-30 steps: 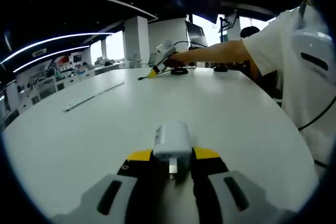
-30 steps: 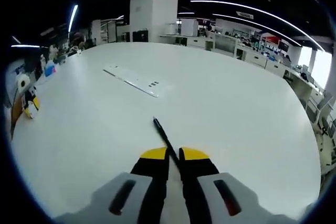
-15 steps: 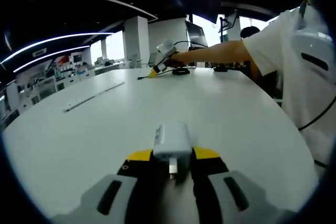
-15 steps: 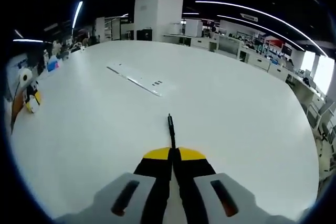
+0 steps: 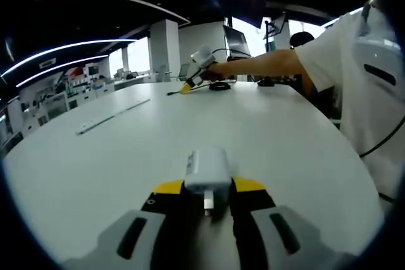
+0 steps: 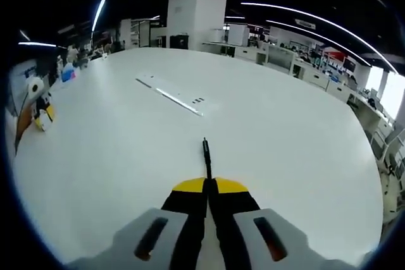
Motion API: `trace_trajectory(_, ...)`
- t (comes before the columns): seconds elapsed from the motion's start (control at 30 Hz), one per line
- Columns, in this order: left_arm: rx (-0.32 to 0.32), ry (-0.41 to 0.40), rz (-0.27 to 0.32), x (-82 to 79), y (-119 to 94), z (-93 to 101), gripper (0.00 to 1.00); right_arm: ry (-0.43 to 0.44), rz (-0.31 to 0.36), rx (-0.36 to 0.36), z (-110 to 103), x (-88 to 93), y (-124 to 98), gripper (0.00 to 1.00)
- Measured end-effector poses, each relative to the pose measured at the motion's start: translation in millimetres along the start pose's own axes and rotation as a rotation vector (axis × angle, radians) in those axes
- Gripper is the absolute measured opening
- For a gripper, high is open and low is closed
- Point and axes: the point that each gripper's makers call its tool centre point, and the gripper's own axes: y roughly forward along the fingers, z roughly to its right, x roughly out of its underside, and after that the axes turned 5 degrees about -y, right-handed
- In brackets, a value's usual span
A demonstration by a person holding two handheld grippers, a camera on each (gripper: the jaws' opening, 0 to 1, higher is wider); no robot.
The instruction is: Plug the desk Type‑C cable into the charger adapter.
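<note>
Jaws closed: my left gripper clamps the charger adapter, right gripper pinches the cable. I should align plug squarely with port.

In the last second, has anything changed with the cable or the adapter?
The right gripper has closed its jaws on the black Type-C cable, which now points straight ahead instead of slanting left. The left gripper still clamps the white charger adapter over the white table, unchanged.
</note>
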Motion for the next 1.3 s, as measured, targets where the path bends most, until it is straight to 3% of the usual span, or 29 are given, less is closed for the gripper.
trace_trajectory(0.57,0.001,0.000,0.000,-0.3,-0.3,-0.2,0.26,-0.032,0.009,-0.061,-36.4,-4.9,-10.2,0.02)
trace_trajectory(1.3,-0.001,0.000,-0.001,-0.4,1.1,-0.7,0.26,-0.054,0.039,-0.089,-70.8,-10.7,-29.0,0.02)
